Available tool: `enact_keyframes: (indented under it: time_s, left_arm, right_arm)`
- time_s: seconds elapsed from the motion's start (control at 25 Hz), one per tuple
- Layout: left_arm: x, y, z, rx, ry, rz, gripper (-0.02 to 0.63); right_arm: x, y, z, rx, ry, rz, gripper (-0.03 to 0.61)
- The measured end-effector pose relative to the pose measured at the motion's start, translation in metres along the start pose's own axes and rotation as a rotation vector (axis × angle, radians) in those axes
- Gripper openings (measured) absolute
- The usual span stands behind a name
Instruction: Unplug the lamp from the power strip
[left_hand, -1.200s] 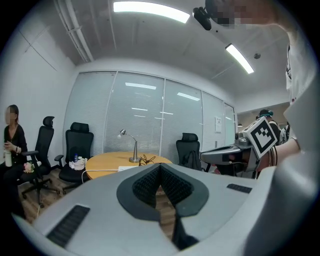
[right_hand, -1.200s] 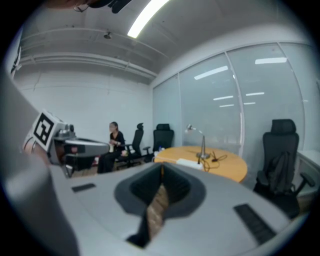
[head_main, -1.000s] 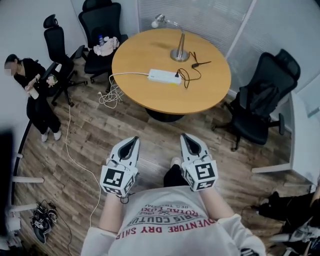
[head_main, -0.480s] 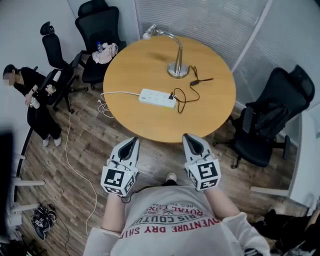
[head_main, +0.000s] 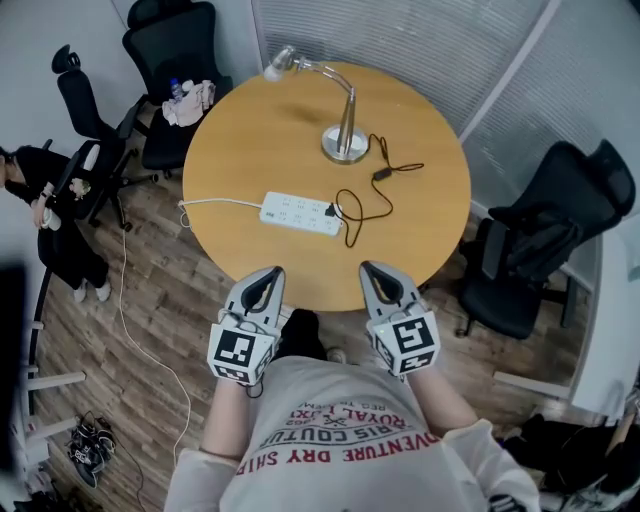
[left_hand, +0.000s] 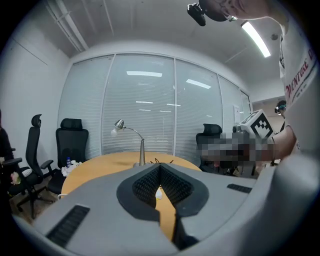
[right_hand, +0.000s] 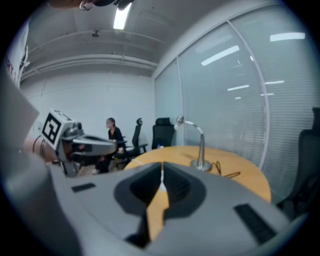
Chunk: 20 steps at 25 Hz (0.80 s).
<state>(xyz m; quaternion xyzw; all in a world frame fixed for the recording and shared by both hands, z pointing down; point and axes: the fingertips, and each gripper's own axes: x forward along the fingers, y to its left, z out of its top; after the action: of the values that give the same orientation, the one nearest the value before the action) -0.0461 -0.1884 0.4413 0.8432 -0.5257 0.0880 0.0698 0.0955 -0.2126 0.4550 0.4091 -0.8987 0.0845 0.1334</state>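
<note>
1. Left claw (head_main: 268, 274): its own view shows the jaws (left_hand: 160, 168) meeting at the tips with nothing between them. It is closed and empty.
2. Right claw (head_main: 373, 270): its own view shows the jaws (right_hand: 161, 173) pressed together with nothing between them. It is also closed and empty.
3. Position of claws: both are held side by side in front of the person's chest. In the head view their tips lie at the near edge of the round wooden counter (head_main: 250, 130). Neither touches anything on it.
4. Power strip (head_main: 300, 213): white, lying flat near the middle of the counter, well apart from both claws. Its white lead (head_main: 215, 201) runs off the counter's left edge toward the floor.
5. Lamp (head_main: 345, 145): silver, standing upright on its round base at the far side of the counter. Its thin neck arches left to the head near the far edge.
6. Lamp plug (head_main: 332, 211): black, seated in the right end of the power strip. Its black cord (head_main: 362, 195) loops loosely over the counter between the strip and the lamp base.
7. Surroundings: a black office chair (head_main: 540, 250) stands to the right of the counter, and two more black chairs (head_main: 170, 50) stand at the upper left. A seated person (head_main: 45, 200) is at the left edge. Shoes (head_main: 80, 465) lie on the wooden floor at the lower left.
</note>
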Motion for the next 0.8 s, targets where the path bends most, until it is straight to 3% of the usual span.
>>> enact_keyframes:
  time_s: [0.32, 0.64, 0.68, 0.72, 0.8]
  left_arm:
    - [0.087, 0.061, -0.012, 0.026, 0.068, -0.118, 0.028]
    - [0.153, 0.077, -0.072, 0.13, 0.242, -0.314, 0.028]
    - [0.159, 0.076, -0.084, 0.145, 0.27, -0.337, 0.028]
    - [0.164, 0.075, -0.097, 0.159, 0.301, -0.36, 0.028]
    - [0.173, 0.072, -0.124, 0.193, 0.369, -0.406, 0.028]
  right_arm:
    - [0.081, -0.036, -0.006, 0.053, 0.141, -0.063, 0.031]
    - [0.135, -0.045, -0.041, 0.038, 0.347, -0.019, 0.032]
    - [0.141, -0.045, -0.048, 0.043, 0.373, -0.006, 0.055]
    - [0.146, -0.044, -0.055, 0.048, 0.403, 0.011, 0.149]
    - [0.155, -0.042, -0.07, 0.04, 0.468, 0.048, 0.17]
